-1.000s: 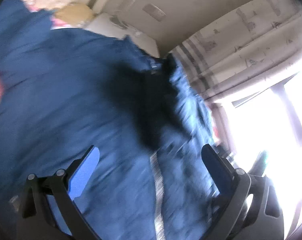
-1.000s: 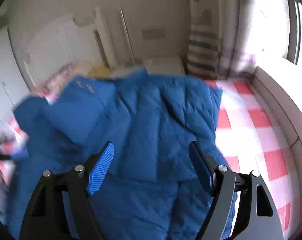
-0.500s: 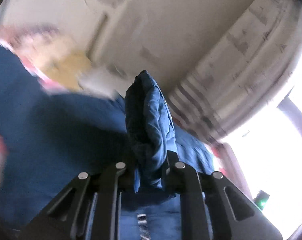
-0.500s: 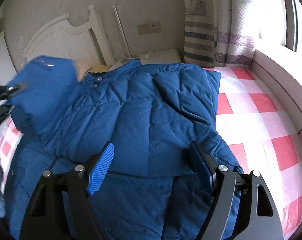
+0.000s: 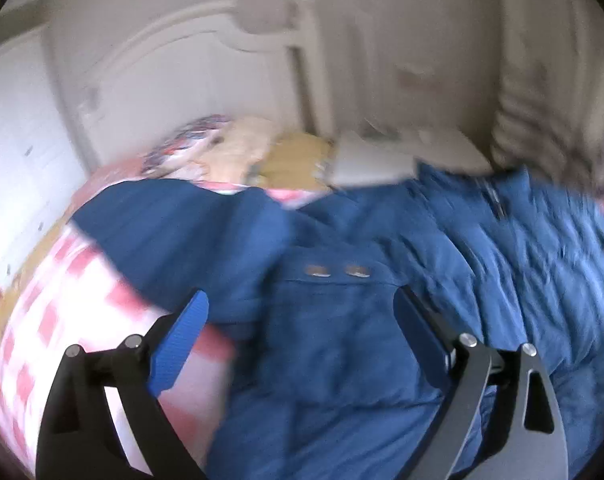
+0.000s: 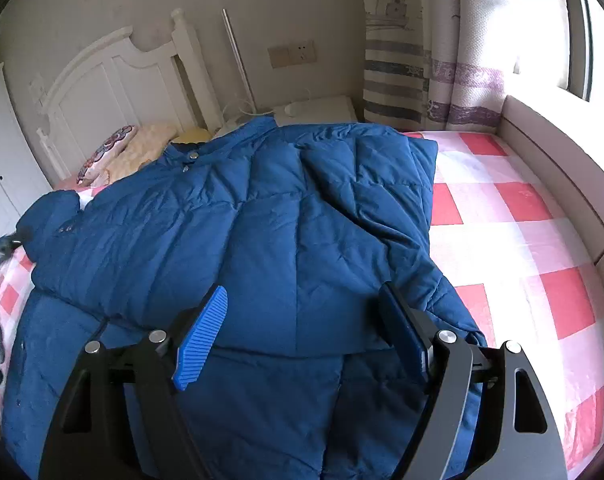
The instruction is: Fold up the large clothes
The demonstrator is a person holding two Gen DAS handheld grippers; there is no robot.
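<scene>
A blue quilted down jacket (image 6: 286, 240) lies spread across the bed's red-and-white checked sheet (image 6: 521, 240), its collar toward the white headboard (image 6: 114, 80) at 11 o'clock and one side folded over the body. The right gripper (image 6: 302, 320) hovers above the folded edge, jaws spread apart with nothing pinched between them. The left gripper (image 5: 302, 328), in a blurred view, has just been opening; its jaws stand wide over the sleeve cuff (image 5: 325, 320) with two snaps, the pads clear of the fabric. Pillows (image 6: 134, 144) rest at 10 o'clock; a striped curtain (image 6: 429, 68) hangs at 1 o'clock.
</scene>
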